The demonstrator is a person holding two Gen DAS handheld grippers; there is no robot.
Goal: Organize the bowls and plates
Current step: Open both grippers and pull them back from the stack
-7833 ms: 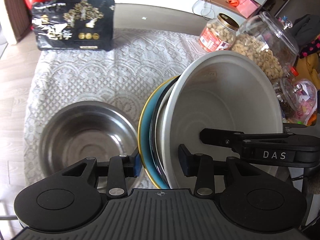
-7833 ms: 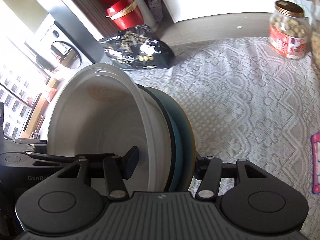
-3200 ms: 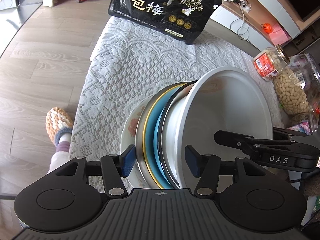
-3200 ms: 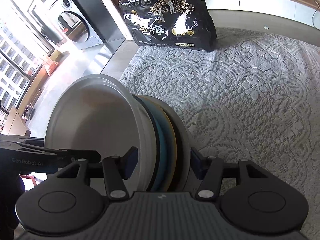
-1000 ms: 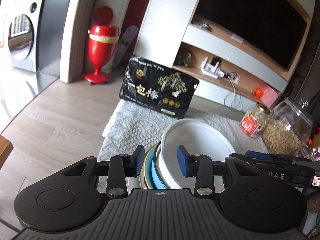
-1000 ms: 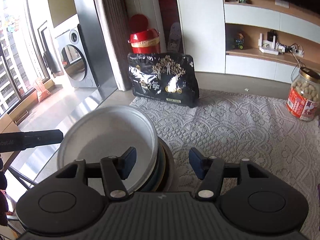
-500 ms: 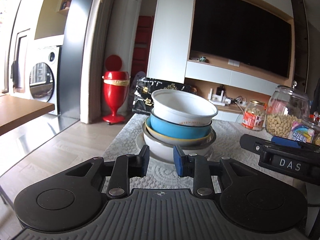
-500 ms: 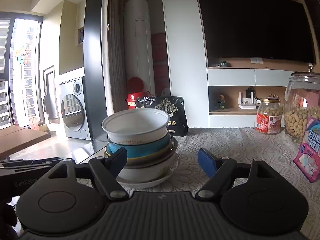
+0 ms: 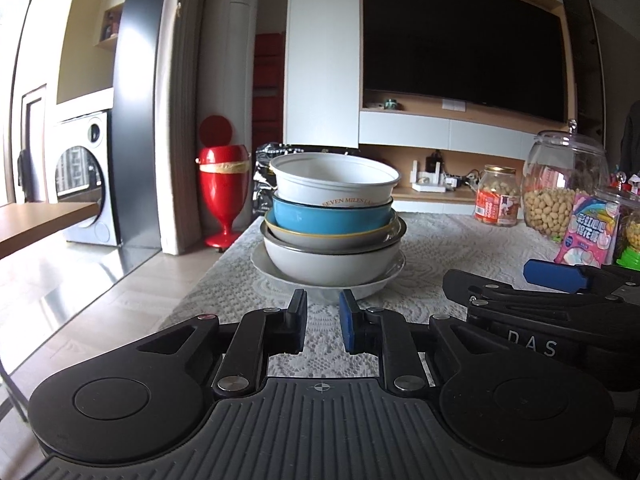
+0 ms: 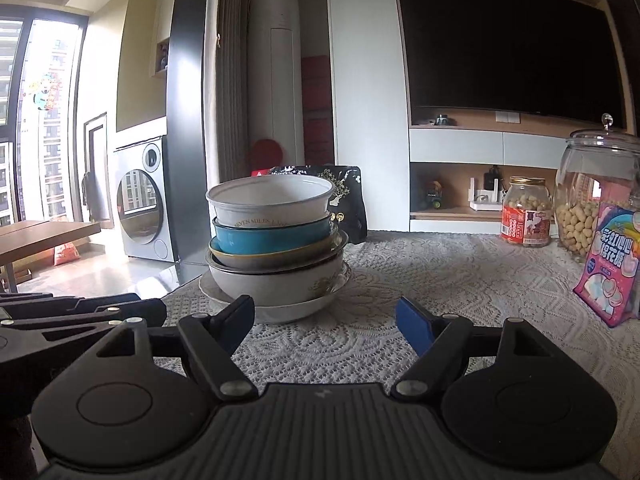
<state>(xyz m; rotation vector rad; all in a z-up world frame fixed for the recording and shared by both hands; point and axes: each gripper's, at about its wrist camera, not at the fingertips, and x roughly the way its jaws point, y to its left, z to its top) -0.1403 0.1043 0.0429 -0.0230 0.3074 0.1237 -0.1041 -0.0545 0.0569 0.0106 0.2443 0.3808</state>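
A stack of dishes stands on the lace-covered table [image 9: 440,240]: a white bowl [image 9: 334,184] on top, a blue bowl [image 9: 332,218] under it, then a yellow-rimmed dish, a large pale bowl [image 9: 332,262] and a flowered plate [image 9: 372,284] at the bottom. The same stack [image 10: 276,240] shows in the right wrist view. My left gripper [image 9: 323,306] is shut, nothing in it, just short of the plate's near rim. My right gripper [image 10: 326,320] is open and empty, a little in front of the stack and to its right. Neither gripper touches the dishes.
Behind the stack leans a black printed bag [image 10: 348,200]. To the right stand a small peanut jar [image 9: 496,200], a big glass peanut jar [image 9: 560,188] and a pink sweets packet [image 10: 608,264]. The table's left edge [image 9: 216,268] drops to the floor.
Both grippers let go of the stack, drew back and sank to table level. The left jaws closed to shut; the right jaws opened wider. The stack now stands alone.
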